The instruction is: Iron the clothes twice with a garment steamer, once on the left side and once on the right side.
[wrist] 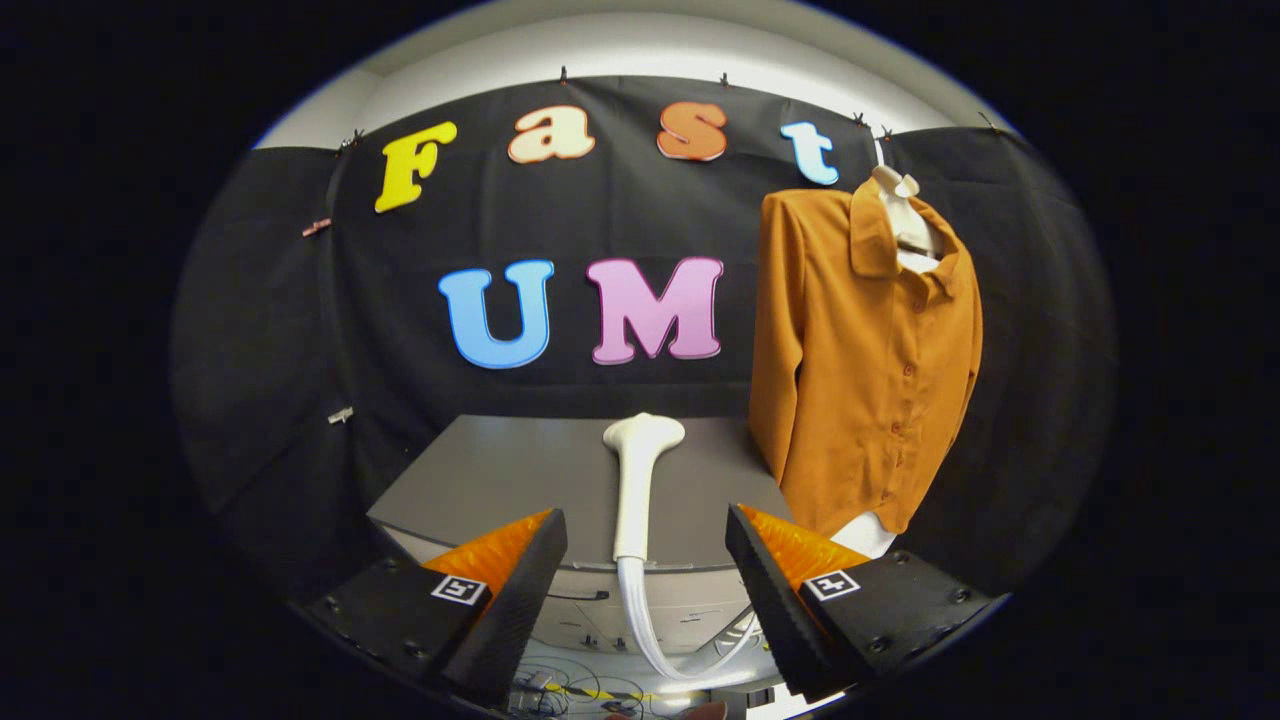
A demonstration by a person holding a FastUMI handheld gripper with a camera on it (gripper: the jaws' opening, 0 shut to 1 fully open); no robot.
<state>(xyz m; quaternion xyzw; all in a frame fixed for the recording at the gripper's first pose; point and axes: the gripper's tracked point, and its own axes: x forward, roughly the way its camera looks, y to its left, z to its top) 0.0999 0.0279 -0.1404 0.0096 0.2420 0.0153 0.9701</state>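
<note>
So on the left there's not much, just the black cloth wall (300, 330) with a couple of small clips (340, 414) pinned to it. In front of that sits a grey table (500, 480), and its top is bare apart from the steamer.

The gripper (646, 560) has its fingers spread wide apart, not touching anything. The left finger (520, 580) and right finger (770, 590) hang just off the near edge of the table.

Right between them, a bit ahead, is the garment steamer (636, 490). It's white, lying flat on the table with the wide head pointing away toward the wall and the handle end reaching the near edge. A white hose (645, 630) runs off the handle, drops over the table edge and curls to the right underneath. Below the table there's a tangle of cables (570, 690) on the floor; can't make out much more down there.

To the right, beyond the right finger, an orange-brown button-up shirt (865, 370) hangs on a white hanger form (905, 220) against the wall. It hangs beside the table's right end, well apart from the steamer, buttons done up, collar open at the top. Nothing sits between the fingers and the steamer handle.
</note>
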